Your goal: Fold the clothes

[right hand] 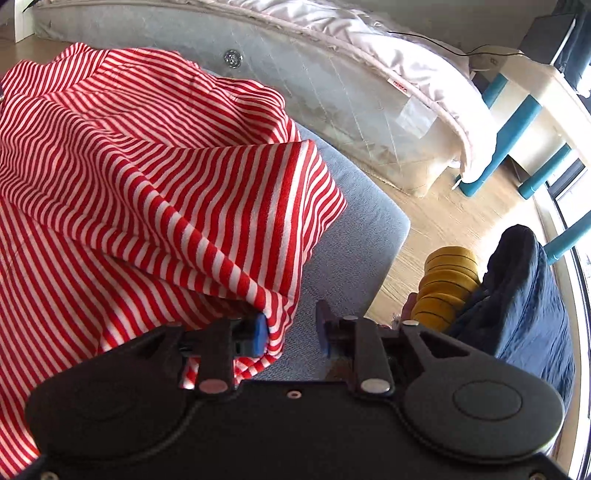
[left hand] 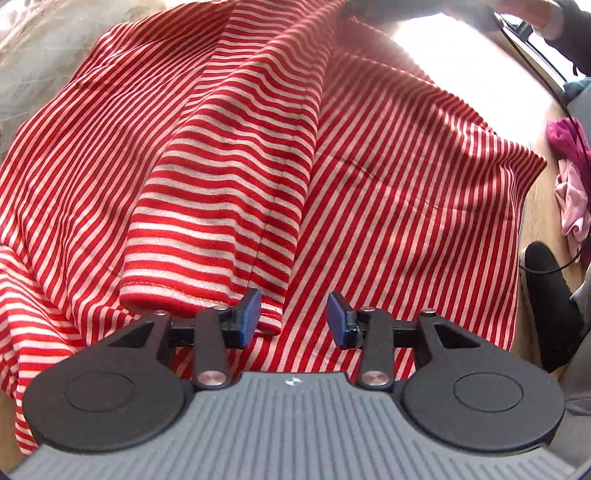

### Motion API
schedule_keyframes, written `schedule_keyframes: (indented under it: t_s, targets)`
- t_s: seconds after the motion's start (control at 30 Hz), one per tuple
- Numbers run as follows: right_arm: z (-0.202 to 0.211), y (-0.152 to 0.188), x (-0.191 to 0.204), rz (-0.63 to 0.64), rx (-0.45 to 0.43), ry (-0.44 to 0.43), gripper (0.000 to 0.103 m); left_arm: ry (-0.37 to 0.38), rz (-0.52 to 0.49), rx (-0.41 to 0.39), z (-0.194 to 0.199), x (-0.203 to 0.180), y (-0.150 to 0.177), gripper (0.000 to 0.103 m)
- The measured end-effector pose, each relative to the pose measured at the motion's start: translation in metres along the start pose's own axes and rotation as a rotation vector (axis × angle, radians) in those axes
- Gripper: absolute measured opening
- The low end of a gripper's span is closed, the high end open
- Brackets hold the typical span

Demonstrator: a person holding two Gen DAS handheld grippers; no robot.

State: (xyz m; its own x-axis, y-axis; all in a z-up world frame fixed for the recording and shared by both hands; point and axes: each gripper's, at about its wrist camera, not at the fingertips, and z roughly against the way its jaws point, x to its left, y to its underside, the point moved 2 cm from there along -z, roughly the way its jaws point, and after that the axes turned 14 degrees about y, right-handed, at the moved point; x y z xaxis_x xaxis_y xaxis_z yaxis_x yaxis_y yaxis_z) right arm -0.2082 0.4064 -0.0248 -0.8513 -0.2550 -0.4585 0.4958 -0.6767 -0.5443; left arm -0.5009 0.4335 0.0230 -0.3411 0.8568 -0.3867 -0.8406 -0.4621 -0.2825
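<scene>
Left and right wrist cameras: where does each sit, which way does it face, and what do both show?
Left wrist: behind the open left gripper, looking down over the red-and-white striped garment, its sleeve cuff at the left finger; a person's sleeve shows top right.
Right wrist: behind the open right gripper, facing the garment's folded edge on a grey cushion, a mattress beyond.
Shared: the striped garment.

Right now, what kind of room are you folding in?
Most likely a bedroom. A mattress with a pale quilt lies on the wooden floor, and more clothes are piled beside the striped top being folded.
</scene>
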Motion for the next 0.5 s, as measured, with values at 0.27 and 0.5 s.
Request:
schedule_keyframes:
  t_s: [0.27, 0.5]
  targets:
    - [0.046, -0.052, -0.014, 0.015, -0.233, -0.202, 0.060, -0.003, 0.196, -0.187, 0.049, 0.036, -0.004, 0.049]
    - [0.030, -0.104, 0.024, -0.028, -0.313, -0.495, 0.060, 0.023, 0.348, -0.211, 0.064, 0.052, 0.014, 0.054]
